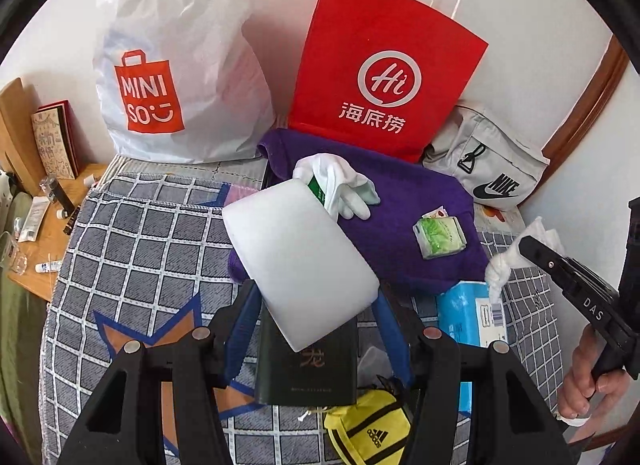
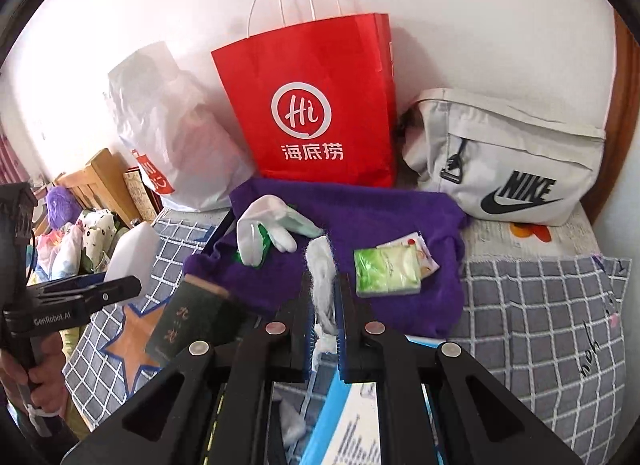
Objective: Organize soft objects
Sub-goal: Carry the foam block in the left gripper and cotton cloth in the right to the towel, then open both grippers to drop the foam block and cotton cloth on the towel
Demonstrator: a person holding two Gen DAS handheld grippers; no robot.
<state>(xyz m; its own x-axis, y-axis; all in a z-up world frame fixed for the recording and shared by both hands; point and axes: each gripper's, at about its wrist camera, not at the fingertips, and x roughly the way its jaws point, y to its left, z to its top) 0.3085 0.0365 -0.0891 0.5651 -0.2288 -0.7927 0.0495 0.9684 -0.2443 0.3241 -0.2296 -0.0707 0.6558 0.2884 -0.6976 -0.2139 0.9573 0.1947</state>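
Note:
My left gripper point(image 1: 317, 289) is shut on a white foam block point(image 1: 300, 257), which tilts up above the checked bedspread point(image 1: 140, 249); its blue fingers point(image 1: 242, 321) press both sides. The same block point(image 2: 134, 253) shows at the left of the right wrist view. My right gripper point(image 2: 323, 279) is shut on a twisted white tissue wad point(image 2: 322, 265), seen from the side as the wad point(image 1: 498, 269) at the right edge. Ahead lies a purple towel point(image 2: 360, 221) carrying white gloves point(image 2: 264, 225) and a green tissue pack point(image 2: 386, 271).
Against the wall stand a white Miniso bag point(image 1: 160, 77), a red paper bag point(image 2: 316, 105) and a grey Nike bag point(image 2: 512, 161). A dark book point(image 1: 308, 369), a yellow pouch point(image 1: 368, 429) and a blue box point(image 1: 466, 317) lie near me. A wooden side table point(image 1: 44, 225) is left.

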